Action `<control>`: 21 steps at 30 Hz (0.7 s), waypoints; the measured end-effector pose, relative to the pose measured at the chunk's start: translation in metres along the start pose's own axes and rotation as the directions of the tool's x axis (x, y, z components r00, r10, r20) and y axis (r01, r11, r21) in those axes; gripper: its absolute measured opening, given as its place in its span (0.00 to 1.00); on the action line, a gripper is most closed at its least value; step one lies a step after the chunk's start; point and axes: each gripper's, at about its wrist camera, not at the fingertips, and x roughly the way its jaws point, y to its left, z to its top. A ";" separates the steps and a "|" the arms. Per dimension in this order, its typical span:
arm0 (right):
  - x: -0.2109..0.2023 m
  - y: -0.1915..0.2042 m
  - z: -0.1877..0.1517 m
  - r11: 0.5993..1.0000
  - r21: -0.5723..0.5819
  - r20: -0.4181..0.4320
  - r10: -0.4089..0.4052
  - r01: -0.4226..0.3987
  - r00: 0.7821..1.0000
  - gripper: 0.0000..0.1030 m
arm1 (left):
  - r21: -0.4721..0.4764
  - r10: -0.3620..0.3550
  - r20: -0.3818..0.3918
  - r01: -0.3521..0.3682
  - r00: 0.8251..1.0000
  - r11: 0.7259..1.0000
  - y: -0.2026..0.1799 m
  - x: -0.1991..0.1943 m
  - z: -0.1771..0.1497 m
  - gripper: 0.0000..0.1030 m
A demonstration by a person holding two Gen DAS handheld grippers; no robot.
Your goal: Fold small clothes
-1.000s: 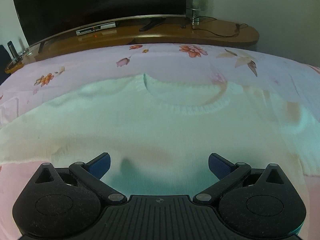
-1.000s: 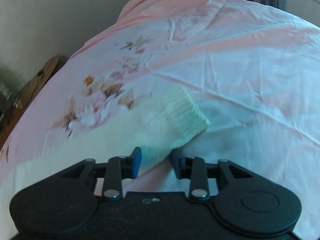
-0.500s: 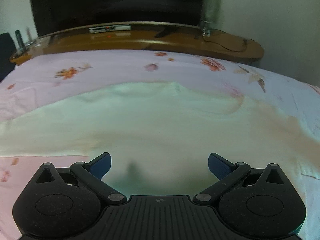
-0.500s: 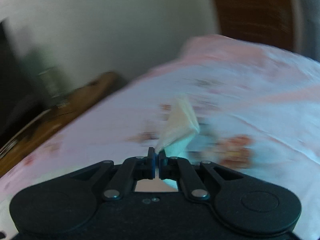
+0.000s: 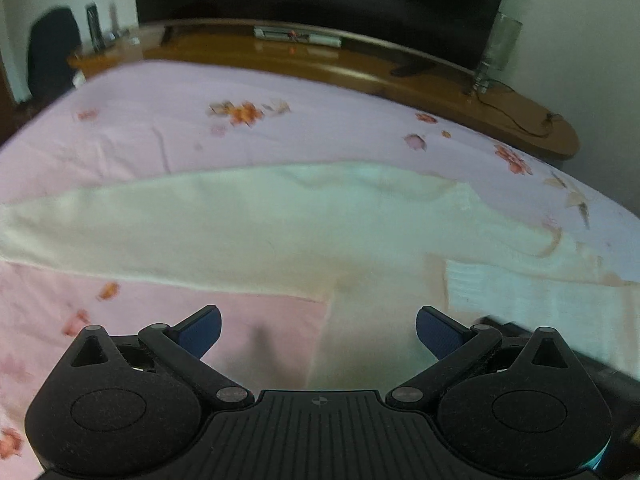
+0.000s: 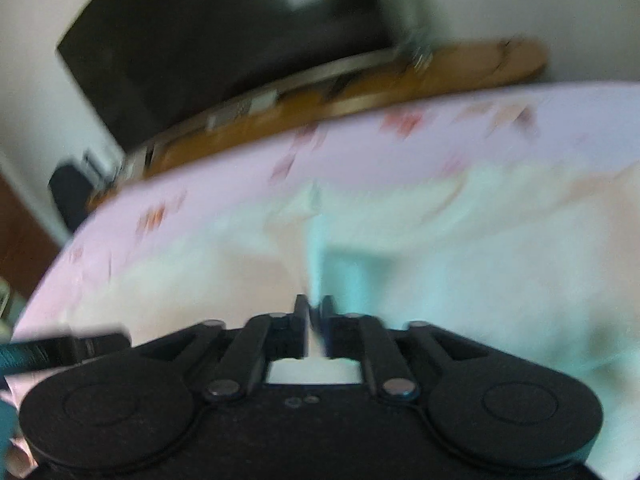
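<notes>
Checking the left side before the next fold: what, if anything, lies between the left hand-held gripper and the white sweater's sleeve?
Nothing visible. The left hand-held gripper hangs open over the pink bedsheet, and only bare sheet lies between it and the white sweater's spread sleeve just ahead.

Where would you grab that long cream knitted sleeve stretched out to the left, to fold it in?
Probably at the far left tip of the cream knitted sleeve. It lies flat and straight on the pink flowered bedsheet, tapering to a free end there. Come from the left with the open left tongs, pinching the thin edge so the whole length can swing over the body.
</notes>
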 end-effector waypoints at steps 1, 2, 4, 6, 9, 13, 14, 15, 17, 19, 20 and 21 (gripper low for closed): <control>0.001 0.005 -0.003 1.000 -0.007 -0.015 0.005 -0.005 1.000 0.35 | -0.006 -0.022 -0.011 0.022 1.000 1.000 -0.001 0.002 -0.001 1.00; -0.006 0.006 -0.006 1.000 -0.021 -0.007 0.011 -0.011 1.000 0.38 | -0.017 -0.054 -0.023 0.053 0.998 0.998 -0.003 0.005 -0.002 1.00; -0.022 0.006 -0.005 0.999 -0.042 0.019 -0.009 0.010 1.000 0.39 | -0.047 -0.119 -0.048 0.117 0.992 0.992 -0.009 0.009 -0.004 1.00; -0.040 -0.005 -0.007 0.998 -0.021 0.052 -0.050 0.051 0.997 0.39 | -0.085 -0.203 -0.072 0.197 0.976 0.977 -0.018 0.015 -0.006 1.00; -0.065 -0.038 -0.014 0.991 0.012 0.079 -0.131 0.130 0.988 0.44 | -0.145 -0.290 -0.123 0.271 0.949 0.951 -0.034 0.031 -0.008 0.94; -0.098 -0.070 -0.033 0.973 0.051 0.096 -0.230 0.226 0.968 0.48 | -0.265 -0.383 -0.205 0.325 0.901 0.908 -0.046 0.058 -0.015 0.55; -0.103 -0.077 -0.035 0.969 0.065 0.098 -0.243 0.238 0.965 0.48 | -0.282 -0.384 -0.206 0.321 0.900 0.904 -0.048 0.063 -0.016 0.55; -0.107 -0.082 -0.036 0.964 0.078 0.097 -0.259 0.252 0.961 0.48 | -0.288 -0.383 -0.199 0.319 0.902 0.903 -0.049 0.066 -0.017 0.55; -0.114 -0.092 -0.040 0.957 0.104 0.099 -0.280 0.270 0.955 0.48 | -0.314 -0.393 -0.177 0.326 0.902 0.892 -0.052 0.068 -0.019 0.55; -0.117 -0.098 -0.042 0.949 0.122 0.107 -0.305 0.292 0.946 0.48 | -0.333 -0.403 -0.155 0.337 0.902 0.881 -0.054 0.073 -0.019 0.55; -0.120 -0.101 -0.044 0.943 0.127 0.113 -0.323 0.309 0.940 0.48 | -0.343 -0.413 -0.134 0.349 0.901 0.872 -0.056 0.075 -0.018 0.55; -0.121 -0.104 -0.047 0.937 0.129 0.118 -0.339 0.324 0.933 0.48 | -0.349 -0.416 -0.124 0.353 0.901 0.868 -0.059 0.076 -0.019 0.55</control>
